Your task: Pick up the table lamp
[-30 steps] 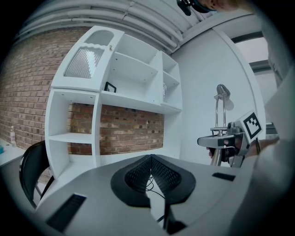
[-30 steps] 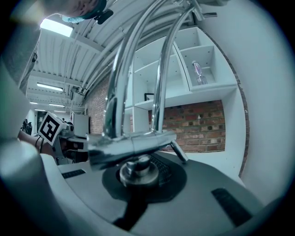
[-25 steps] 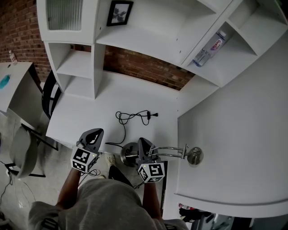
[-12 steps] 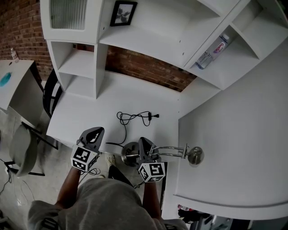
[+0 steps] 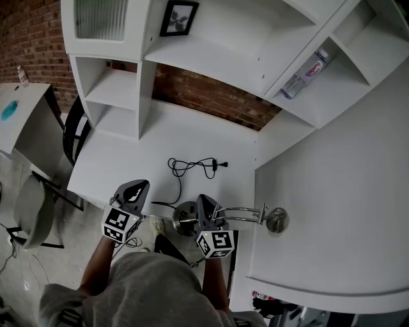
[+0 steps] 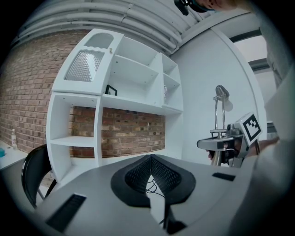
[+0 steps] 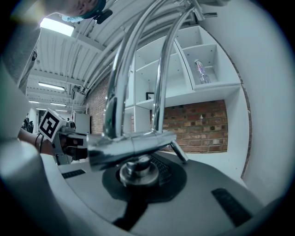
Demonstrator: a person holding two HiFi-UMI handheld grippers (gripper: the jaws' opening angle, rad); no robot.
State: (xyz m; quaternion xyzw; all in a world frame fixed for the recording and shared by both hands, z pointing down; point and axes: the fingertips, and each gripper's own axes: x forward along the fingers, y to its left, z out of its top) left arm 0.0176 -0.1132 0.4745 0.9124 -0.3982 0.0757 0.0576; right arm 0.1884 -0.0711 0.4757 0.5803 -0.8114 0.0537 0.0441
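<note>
Your right tool is clamped on the table lamp, jaws shut around the fitting low on its twin chrome rods (the right gripper view shows the rods rising straight out of the grip). The lamp stands upright at the near edge of the white tabletop. Its round base is just left of that tool, and I cannot tell whether the base touches the surface.

Your left tool is level with it, a little to the left and apart from the lamp. Its jaws are together with nothing between them.

The lamp's black cord lies in loose loops on the tabletop, farther off than the base.

In the far shelf unit, a black picture frame stands in an upper compartment. In a compartment on the right, a clear water bottle lies on its side.
</note>
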